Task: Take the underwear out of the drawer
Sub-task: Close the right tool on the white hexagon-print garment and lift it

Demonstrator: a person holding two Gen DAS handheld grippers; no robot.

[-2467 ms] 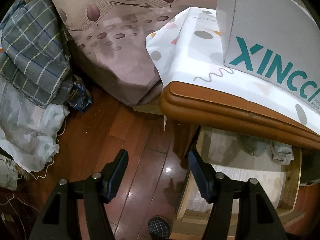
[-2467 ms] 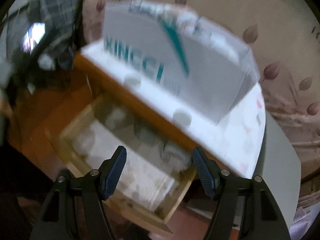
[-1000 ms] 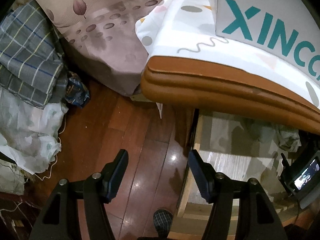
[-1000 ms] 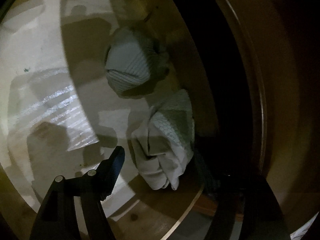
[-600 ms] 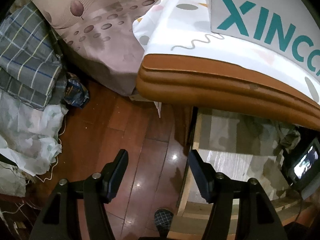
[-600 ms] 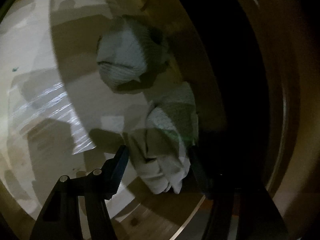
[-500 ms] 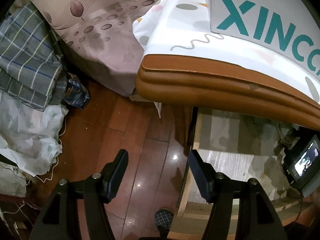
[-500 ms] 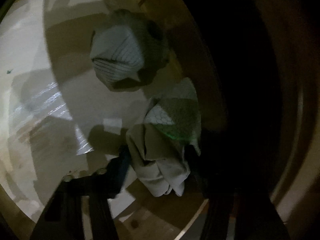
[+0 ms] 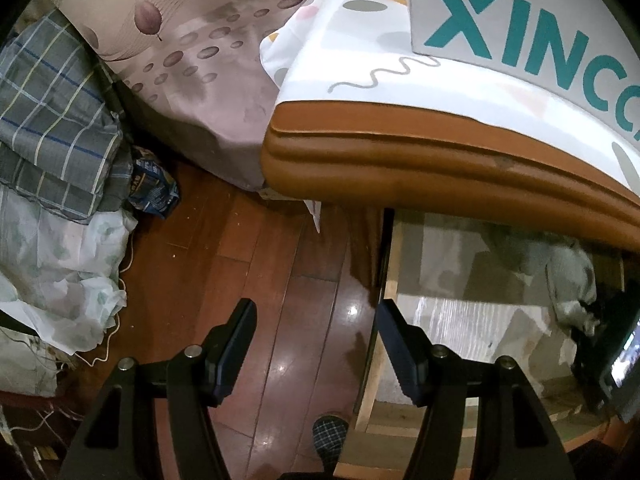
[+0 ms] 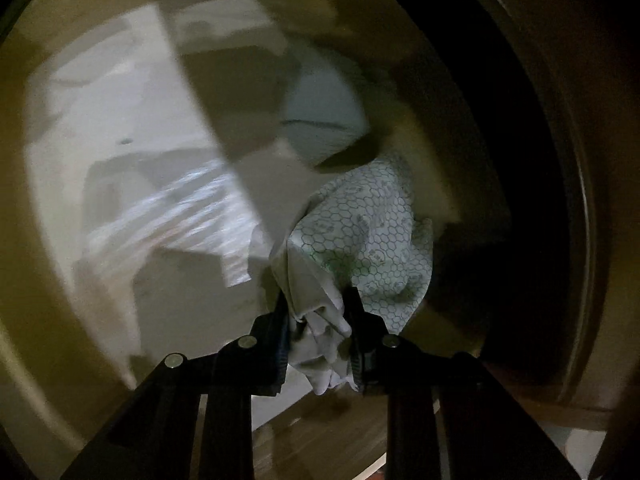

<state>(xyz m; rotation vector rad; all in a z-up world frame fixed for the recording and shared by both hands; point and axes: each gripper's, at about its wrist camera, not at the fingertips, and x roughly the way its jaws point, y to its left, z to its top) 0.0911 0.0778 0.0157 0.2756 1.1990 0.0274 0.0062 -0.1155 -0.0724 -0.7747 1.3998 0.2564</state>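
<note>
Inside the open wooden drawer (image 10: 24, 240), my right gripper (image 10: 316, 312) is closing its jaws on a bunched pair of white underwear with a green honeycomb print (image 10: 372, 232); the cloth is pinched between the pads. A second, pale striped bundle (image 10: 320, 120) lies farther back in the drawer. In the left wrist view the same drawer (image 9: 388, 280) shows under the brown tabletop (image 9: 440, 160), with the underwear (image 9: 572, 280) at its right end. My left gripper (image 9: 316, 320) hangs open over the floor beside the drawer, nothing between its fingers.
A white box with teal letters (image 9: 520, 40) stands on a patterned cloth (image 9: 340, 40) over the tabletop. A bed with a leaf-print sheet (image 9: 200, 60), plaid bedding (image 9: 52, 120) and a white heap (image 9: 52, 260) crowd the left. A slippered foot (image 9: 330, 436) stands on the wood floor.
My right gripper's jaws have come together around the honeycomb-print underwear, which now bunches between the pads. The left gripper has kept still.
</note>
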